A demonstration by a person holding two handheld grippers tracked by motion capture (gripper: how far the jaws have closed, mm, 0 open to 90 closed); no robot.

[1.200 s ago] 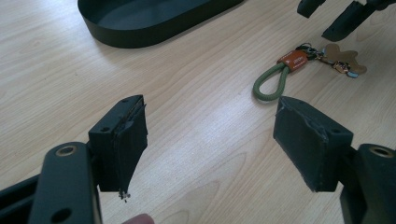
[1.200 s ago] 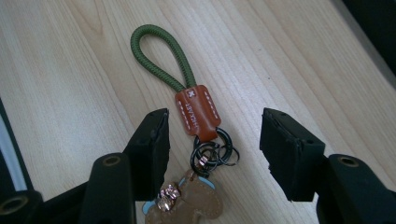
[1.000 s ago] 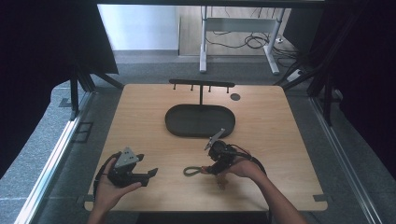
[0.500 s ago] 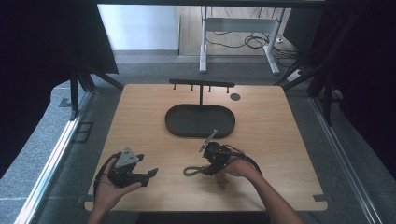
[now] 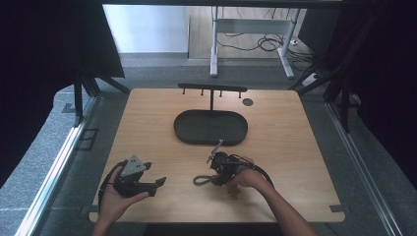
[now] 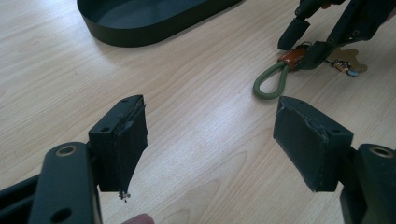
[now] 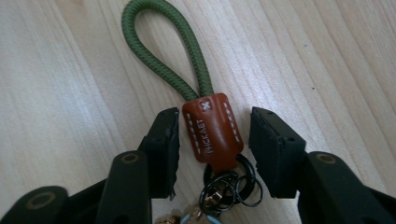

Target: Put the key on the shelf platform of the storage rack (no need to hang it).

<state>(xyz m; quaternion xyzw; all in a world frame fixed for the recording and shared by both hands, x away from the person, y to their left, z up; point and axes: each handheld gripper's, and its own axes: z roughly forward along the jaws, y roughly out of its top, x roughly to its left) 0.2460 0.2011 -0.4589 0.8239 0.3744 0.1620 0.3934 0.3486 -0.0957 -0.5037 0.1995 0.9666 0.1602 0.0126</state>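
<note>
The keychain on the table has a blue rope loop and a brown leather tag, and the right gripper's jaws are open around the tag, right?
Not quite. The rope loop is green, as the right gripper view shows. The rest holds: the keychain's brown leather tag lies between the open jaws of the right gripper.

My left gripper (image 5: 147, 184) rests near the table's front-left corner, jaws wide; my right gripper (image 7: 212, 140) gapes too.

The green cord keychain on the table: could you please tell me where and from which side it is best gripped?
Grip the brown leather tab of the keychain, probably from above. It lies flat between the green cord loop and the metal rings; the open right claw already straddles its two long edges, so closing there should catch it squarely.
</note>
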